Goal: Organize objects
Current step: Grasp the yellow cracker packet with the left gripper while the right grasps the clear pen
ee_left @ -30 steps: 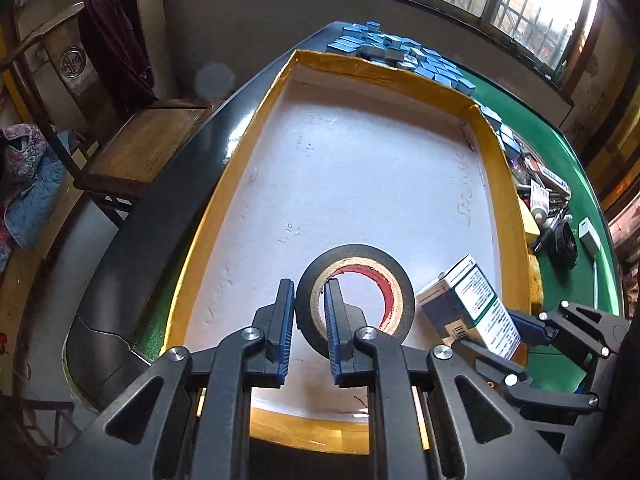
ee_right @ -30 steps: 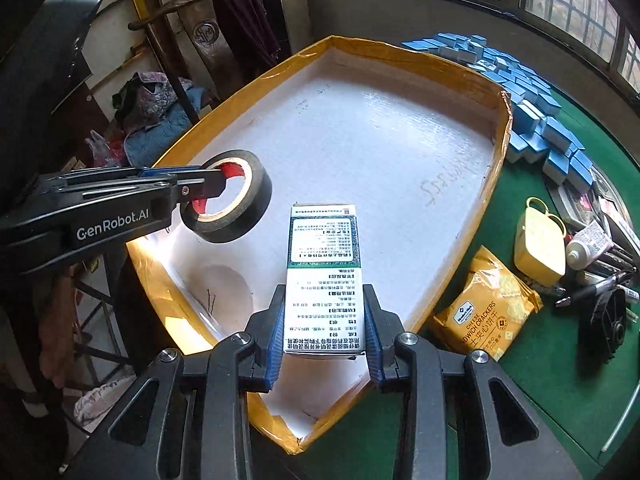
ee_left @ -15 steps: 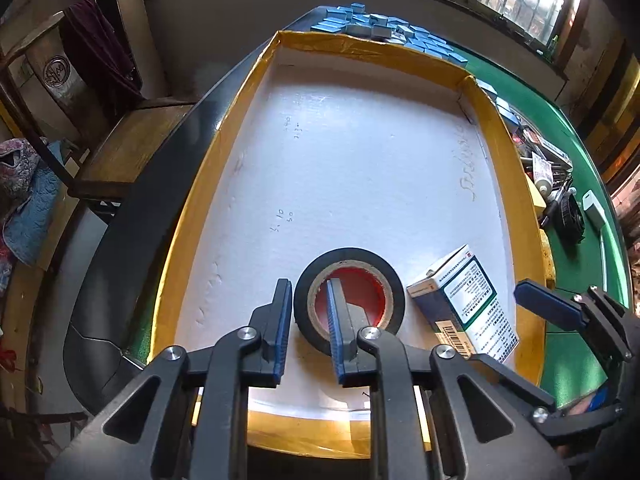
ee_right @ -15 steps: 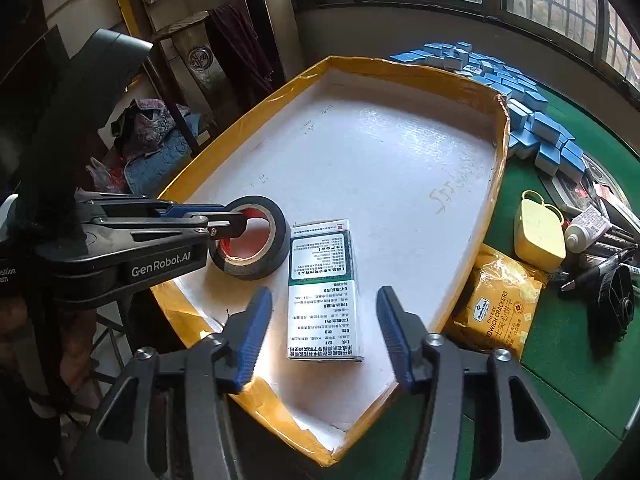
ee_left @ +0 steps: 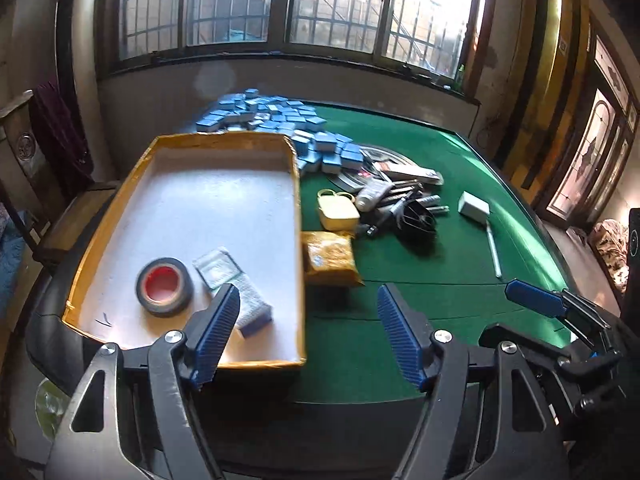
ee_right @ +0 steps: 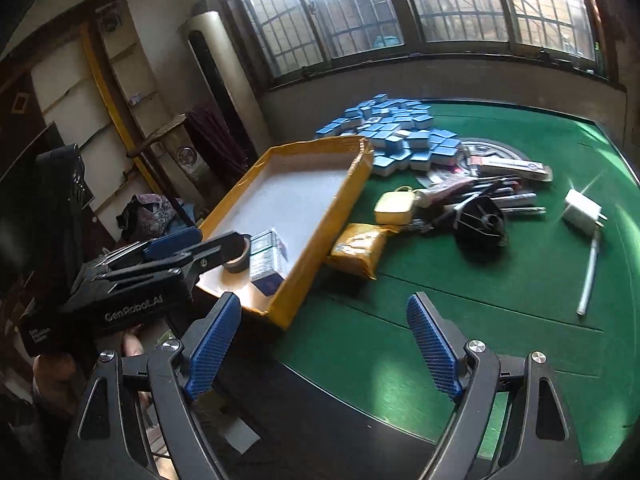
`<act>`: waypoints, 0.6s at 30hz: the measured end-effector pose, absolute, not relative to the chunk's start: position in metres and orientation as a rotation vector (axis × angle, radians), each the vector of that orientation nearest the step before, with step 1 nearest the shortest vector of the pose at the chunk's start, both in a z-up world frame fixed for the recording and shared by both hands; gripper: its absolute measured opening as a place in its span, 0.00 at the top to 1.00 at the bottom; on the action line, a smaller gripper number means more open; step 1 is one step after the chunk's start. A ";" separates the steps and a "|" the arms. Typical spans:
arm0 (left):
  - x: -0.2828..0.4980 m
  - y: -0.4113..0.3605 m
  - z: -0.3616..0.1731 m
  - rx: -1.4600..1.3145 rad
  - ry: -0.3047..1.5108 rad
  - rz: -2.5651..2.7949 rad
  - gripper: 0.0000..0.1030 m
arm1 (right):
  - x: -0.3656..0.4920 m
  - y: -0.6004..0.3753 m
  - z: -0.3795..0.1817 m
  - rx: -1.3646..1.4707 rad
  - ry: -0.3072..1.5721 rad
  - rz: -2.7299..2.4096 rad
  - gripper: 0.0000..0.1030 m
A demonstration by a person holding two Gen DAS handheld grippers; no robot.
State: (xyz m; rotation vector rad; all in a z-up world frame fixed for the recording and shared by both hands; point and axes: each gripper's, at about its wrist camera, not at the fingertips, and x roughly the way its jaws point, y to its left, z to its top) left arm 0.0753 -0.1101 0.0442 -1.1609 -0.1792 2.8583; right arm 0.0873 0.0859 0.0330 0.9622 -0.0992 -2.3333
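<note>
Left wrist view gives me the yellow-rimmed tray (ee_left: pixel 298 208) on the green table (ee_left: pixel 440 296), and I place everything from it. My left gripper (ee_left: pixel 308 336) hangs above the tray's near right corner, its jaws opening and nothing between them. Inside the tray, near that same end, the black tape roll (ee_left: pixel 165 287) lies flat with the medicine box (ee_left: pixel 236 288) just beside it on its right. My right gripper (ee_right: pixel 324 348) hovers over the table off the tray's near corner, jaws likewise opening with nothing in them. Just outside the tray's right wall lies the cracker packet (ee_left: pixel 330 258), beyond it the yellow pouch (ee_left: pixel 338 211), and blue tiles (ee_left: pixel 280 116) pile at the tray's far end.
</note>
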 end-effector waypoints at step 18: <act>-0.018 -0.050 -0.016 -1.434 -0.203 2.683 0.31 | -0.017 0.216 -0.014 1.248 -0.183 -2.651 0.22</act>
